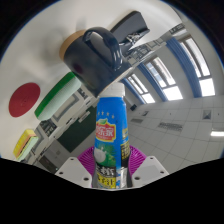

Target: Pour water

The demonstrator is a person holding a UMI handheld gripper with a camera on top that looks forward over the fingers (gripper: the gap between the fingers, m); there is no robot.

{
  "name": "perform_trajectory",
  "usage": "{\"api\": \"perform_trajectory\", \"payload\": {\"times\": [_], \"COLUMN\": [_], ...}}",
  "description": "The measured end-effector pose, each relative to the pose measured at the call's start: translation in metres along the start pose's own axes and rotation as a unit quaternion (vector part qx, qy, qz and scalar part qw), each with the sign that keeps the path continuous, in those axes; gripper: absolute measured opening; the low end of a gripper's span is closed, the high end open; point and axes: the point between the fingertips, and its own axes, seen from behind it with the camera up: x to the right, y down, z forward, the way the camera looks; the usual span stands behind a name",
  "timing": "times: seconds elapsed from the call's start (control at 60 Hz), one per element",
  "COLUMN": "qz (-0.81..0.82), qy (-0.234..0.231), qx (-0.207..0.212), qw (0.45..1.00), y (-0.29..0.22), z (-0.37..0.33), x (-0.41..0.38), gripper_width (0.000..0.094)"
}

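Observation:
My gripper [111,172] is shut on a plastic bottle [110,130] with a blue, orange and green label and a pale blue cap. The bottle stands upright between the purple pads [132,157], which press on its lower sides. It is lifted high, with the room tilted behind it. A dark jug or kettle-like vessel [98,52] with a handle and a dark lid shows beyond the bottle's cap.
A green and white block [55,98] and a red round shape [24,97] lie to the left. A ceiling with long light panels [185,75] fills the right side. A grey tiled surface [165,130] lies behind the bottle.

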Motion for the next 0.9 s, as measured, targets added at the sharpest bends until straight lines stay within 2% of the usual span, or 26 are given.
{"api": "perform_trajectory", "payload": {"times": [0.183,0.217,0.283,0.3,0.317,0.367,0.433,0.45,0.483,0.533,0.6,0.617,0.667,0.717,0.733,0.75,0.783,0.85,0.9], "qz": [0.025,0.060,0.221,0.266,0.319,0.485,0.675,0.716,0.771,0.839,0.883,0.895,0.887,0.882,0.884,0.883,0.886,0.894,0.901], "qy": [0.004,0.004,-0.001,-0.016,-0.008,-0.058,-0.108,-0.101,-0.131,-0.146,-0.180,-0.170,-0.210,-0.220,-0.218,-0.225,-0.235,-0.227,-0.224], "qx": [-0.003,-0.009,-0.051,-0.049,-0.064,-0.071,-0.070,-0.072,-0.069,-0.073,-0.052,-0.053,-0.049,-0.046,-0.044,-0.041,-0.036,-0.029,-0.030], "qw": [1.000,0.998,0.974,0.963,0.945,0.870,0.726,0.687,0.620,0.519,0.431,0.408,0.409,0.414,0.411,0.409,0.399,0.384,0.371], "y": [0.009,0.015,0.034,0.034,0.041,0.030,-0.004,-0.009,-0.013,-0.035,-0.055,-0.080,-0.072,-0.081,-0.107,-0.093,-0.097,-0.110,-0.092], "z": [0.008,0.009,-0.002,0.012,-0.005,0.004,-0.001,-0.007,0.000,0.000,-0.005,-0.009,-0.012,-0.017,-0.015,-0.022,-0.026,-0.021,-0.034], "x": [0.003,0.003,-0.004,-0.010,-0.012,-0.037,-0.058,-0.064,-0.080,-0.084,-0.096,-0.104,-0.120,-0.122,-0.131,-0.137,-0.138,-0.134,-0.142], "gripper_width": [0.0390,0.0389,0.0392,0.0390,0.0389,0.0403,0.0407,0.0407,0.0406,0.0406,0.0407,0.0406,0.0406,0.0406,0.0408,0.0407,0.0407,0.0409,0.0410]}}
